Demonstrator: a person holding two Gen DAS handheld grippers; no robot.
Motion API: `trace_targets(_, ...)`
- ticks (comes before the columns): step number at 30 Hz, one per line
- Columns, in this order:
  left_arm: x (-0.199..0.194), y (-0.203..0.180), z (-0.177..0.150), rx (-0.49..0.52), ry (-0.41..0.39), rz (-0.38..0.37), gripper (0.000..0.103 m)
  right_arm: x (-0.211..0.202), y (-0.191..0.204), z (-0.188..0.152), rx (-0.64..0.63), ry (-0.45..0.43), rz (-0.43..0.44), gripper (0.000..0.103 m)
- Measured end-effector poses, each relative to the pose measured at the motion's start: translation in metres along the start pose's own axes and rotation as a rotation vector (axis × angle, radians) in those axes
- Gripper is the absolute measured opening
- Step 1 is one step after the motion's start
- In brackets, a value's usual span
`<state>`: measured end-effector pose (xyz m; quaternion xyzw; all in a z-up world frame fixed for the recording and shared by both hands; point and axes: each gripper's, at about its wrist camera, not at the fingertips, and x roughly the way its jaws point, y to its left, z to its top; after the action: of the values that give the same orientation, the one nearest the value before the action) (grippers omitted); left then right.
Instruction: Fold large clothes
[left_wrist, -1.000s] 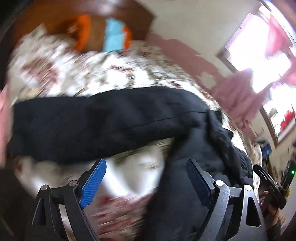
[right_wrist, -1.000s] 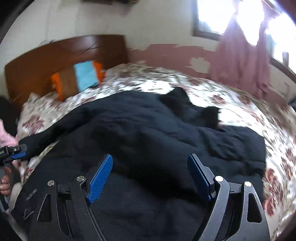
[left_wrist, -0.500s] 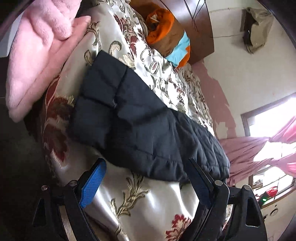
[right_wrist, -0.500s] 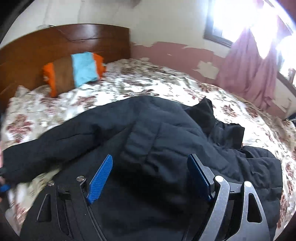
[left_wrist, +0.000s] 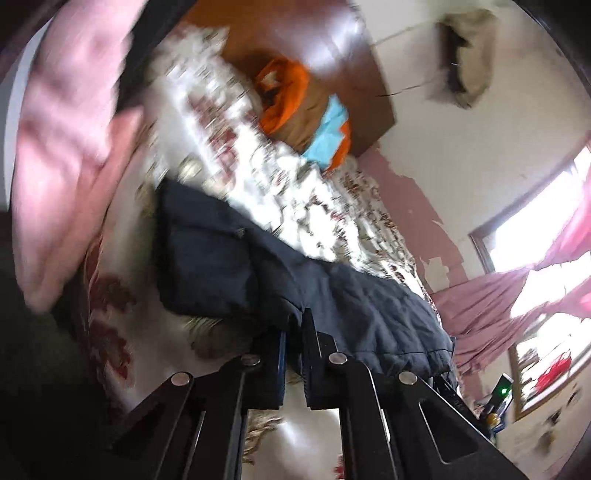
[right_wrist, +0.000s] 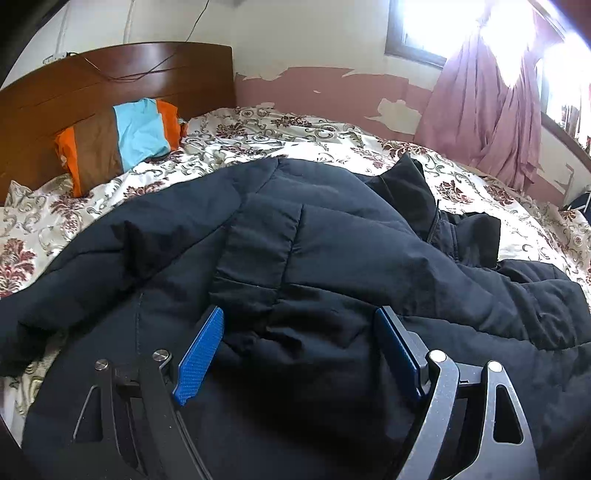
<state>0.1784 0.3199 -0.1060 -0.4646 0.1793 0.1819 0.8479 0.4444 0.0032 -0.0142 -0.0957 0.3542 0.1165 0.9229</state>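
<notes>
Left wrist: left claw (left_wrist: 293, 325), apart half a second ago, now pinches the black jacket (left_wrist: 258, 273) hem.
Right claw (right_wrist: 301, 336) gapes over the jacket; striped pillow (right_wrist: 118, 138) lies against the headboard (right_wrist: 110, 81).

Matt quilted cloth jacket (right_wrist: 332, 258); glossy wood headboard (right_wrist: 92, 81).

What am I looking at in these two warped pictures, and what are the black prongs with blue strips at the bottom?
No robot here: a person holds a two-finger gripper in each hand, and a fisheye camera on each looks forward along its fingers, hence the bending. The prongs are those fingers.

The left gripper is shut, pinching an edge of a black padded jacket; that picture is motion-blurred. The right gripper is open, over the same jacket, gripping nothing.

The jacket lies spread on a floral bedspread. An orange, brown and blue pillow leans on the wooden headboard. Pink curtains hang at the window, and something pink and fluffy sits beside the bed.
</notes>
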Motion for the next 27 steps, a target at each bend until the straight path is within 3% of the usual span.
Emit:
trace_targets(7, -0.033, -0.088, 0.021, 0.240, -0.170, -0.052, 0.007, -0.054, -0.034, 0.001, 0.007, -0.058, 0.077, 0.079)
trace_targets(11, -0.056, -0.157, 0.025, 0.401, -0.245, -0.158, 0.006, -0.089, -0.063, -0.005, 0.001, -0.092, 0.097, 0.079)
trace_targets(15, -0.072, -0.230, 0.012, 0.556, -0.269, -0.265, 0.006, -0.122, -0.099, -0.017, 0.033, -0.135, 0.095, 0.079)
trace_targets(21, -0.065, -0.330, -0.046, 0.771, -0.124, -0.392, 0.006, -0.149, -0.168, -0.044, 0.153, -0.172, 0.064, 0.079)
trace_targets(27, -0.051, -0.385, -0.149, 0.964, 0.053, -0.494, 0.006, -0.159, -0.246, -0.087, 0.343, -0.191, 0.044, 0.079)
